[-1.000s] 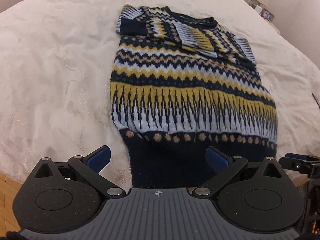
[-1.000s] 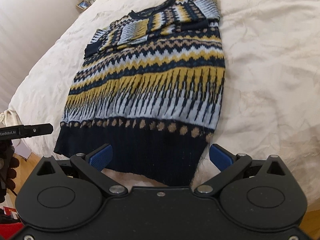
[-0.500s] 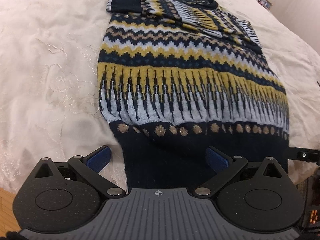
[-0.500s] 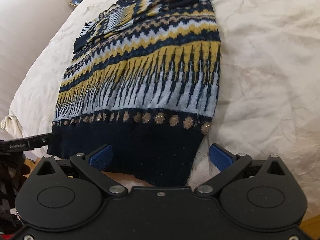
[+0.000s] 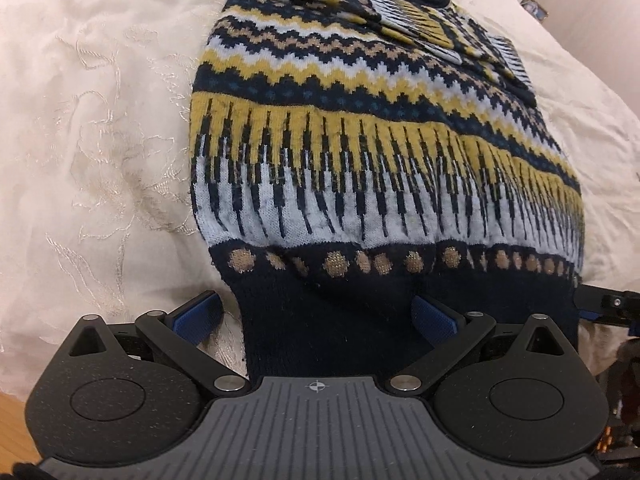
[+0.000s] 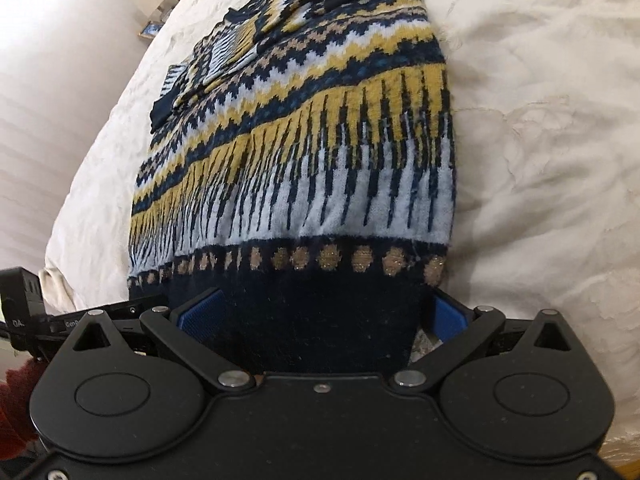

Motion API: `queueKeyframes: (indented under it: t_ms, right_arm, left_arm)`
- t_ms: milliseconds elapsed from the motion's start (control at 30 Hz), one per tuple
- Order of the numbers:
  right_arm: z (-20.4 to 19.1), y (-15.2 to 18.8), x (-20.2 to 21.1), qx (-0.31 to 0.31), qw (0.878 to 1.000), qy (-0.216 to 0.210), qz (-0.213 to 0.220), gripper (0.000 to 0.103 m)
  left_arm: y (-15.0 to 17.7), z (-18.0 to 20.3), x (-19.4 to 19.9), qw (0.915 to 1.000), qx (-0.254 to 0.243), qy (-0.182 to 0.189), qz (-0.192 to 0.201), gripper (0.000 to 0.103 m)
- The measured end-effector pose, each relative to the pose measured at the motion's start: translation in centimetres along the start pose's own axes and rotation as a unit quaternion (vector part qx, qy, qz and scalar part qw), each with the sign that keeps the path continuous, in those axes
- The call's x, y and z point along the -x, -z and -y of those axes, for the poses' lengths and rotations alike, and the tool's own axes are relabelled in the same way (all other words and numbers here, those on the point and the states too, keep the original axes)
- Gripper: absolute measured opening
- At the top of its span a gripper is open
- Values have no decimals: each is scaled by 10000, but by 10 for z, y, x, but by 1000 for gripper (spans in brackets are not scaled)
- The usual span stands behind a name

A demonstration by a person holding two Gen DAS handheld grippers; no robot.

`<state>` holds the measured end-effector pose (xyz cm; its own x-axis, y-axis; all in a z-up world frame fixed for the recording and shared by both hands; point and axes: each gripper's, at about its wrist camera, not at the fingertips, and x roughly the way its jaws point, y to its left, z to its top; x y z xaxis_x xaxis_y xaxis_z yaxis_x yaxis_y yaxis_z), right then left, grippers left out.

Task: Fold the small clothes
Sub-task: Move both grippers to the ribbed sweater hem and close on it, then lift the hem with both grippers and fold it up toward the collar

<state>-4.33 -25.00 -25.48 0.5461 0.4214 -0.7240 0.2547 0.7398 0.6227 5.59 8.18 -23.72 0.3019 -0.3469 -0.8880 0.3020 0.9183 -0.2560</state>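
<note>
A navy, yellow and pale blue patterned sweater (image 5: 360, 152) (image 6: 304, 152) lies flat on the bed with its sleeves folded across the chest at the far end. Its dark navy hem band points toward me. My left gripper (image 5: 316, 316) is open at the hem's left corner, the band lying between its blue pads (image 5: 198, 312). My right gripper (image 6: 320, 316) is open at the hem's right corner, and the navy band fills the gap between its fingers. Each gripper shows at the edge of the other's view.
The sweater rests on a cream embroidered bedspread (image 5: 100, 140) that spreads wide on both sides. Wooden floor (image 5: 16, 420) shows below the bed's near edge. Small items stand on a bedside surface (image 6: 160, 12) by the wall at the far end.
Both grippers have moved forward and lower onto the hem. The navy band now lies between each pair of open fingers, and the sweater fills more of both views.
</note>
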Motion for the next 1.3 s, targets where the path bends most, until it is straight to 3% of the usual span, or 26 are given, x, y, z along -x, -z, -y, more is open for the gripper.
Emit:
queueKeyframes:
  t_ms: [200,267,400,633,733,767,800,833,867,900,1300]
  right_arm:
    - [-1,3,2,62,10000,7,30,103]
    - [-2,4,2,34,10000,18,22,103]
    - [-3,5,2,41,10000,-17,-9,103]
    - [1,5,6,-64,9999,-124,-22,100]
    - [3,6,9,-66,10000,-25,22,82]
    - [4,6,11,-84,10000,5,26,67]
    - [5,6,12,-112,9999,35,5,51]
    - [6,6,12,-150,9999,17,-35,43]
    - [6,6,12,-190,9998,-4,-87,23]
    - [6,6,13,-204,9997,-40,-111,15]
    - [-30,-17,67,159,9965,-494,655,14]
  left_arm:
    - [5,1,10,9999,91,31,69,100]
    - [8,2,14,10000,29,0,91,88]
    - [13,-1,22,9998,136,125,115,81]
    - [16,-6,27,9987,362,229,258,47]
    - [17,-8,29,9981,445,244,346,27]
    - [18,-8,29,9979,460,263,379,15]
    - [18,-9,30,9973,507,337,399,13]
    - [17,-10,32,9967,574,384,423,10]
    - [17,-11,34,9960,637,409,468,9]
    - [17,-11,38,9953,690,437,529,8]
    - [-23,5,103,9826,818,818,1456,8]
